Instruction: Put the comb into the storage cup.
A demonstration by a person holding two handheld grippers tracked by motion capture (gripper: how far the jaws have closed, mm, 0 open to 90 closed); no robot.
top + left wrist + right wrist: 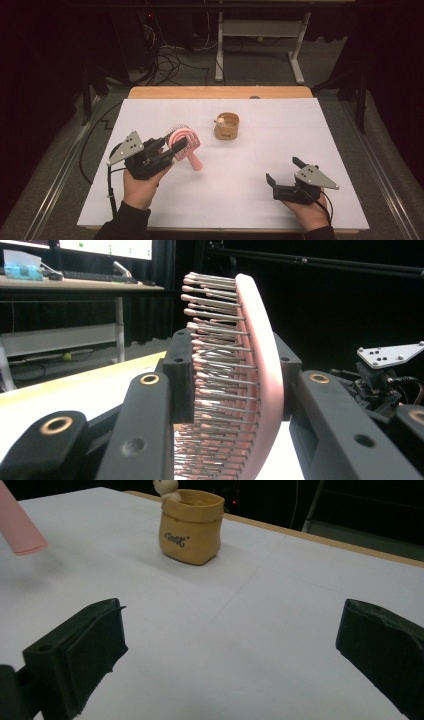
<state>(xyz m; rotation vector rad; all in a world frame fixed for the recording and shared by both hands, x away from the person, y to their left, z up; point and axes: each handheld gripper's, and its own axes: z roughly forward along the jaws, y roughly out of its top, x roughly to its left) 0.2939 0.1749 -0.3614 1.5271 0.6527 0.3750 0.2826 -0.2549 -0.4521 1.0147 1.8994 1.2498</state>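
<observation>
Now my left tool (172,150) clamps the pink brush (186,142) by its head, pads on bristles and back, handle slanting down toward the desk (240,200). I judge the bristles could give and let the brush twist or slip, and the handle tip could snag the desk. My right tool (285,175) stands wide and empty, low over the desk, well apart from the brush. The tan pot (227,126) stands upright mid-desk; a small figure (165,487) peeks over its rim, the rest hidden.
</observation>
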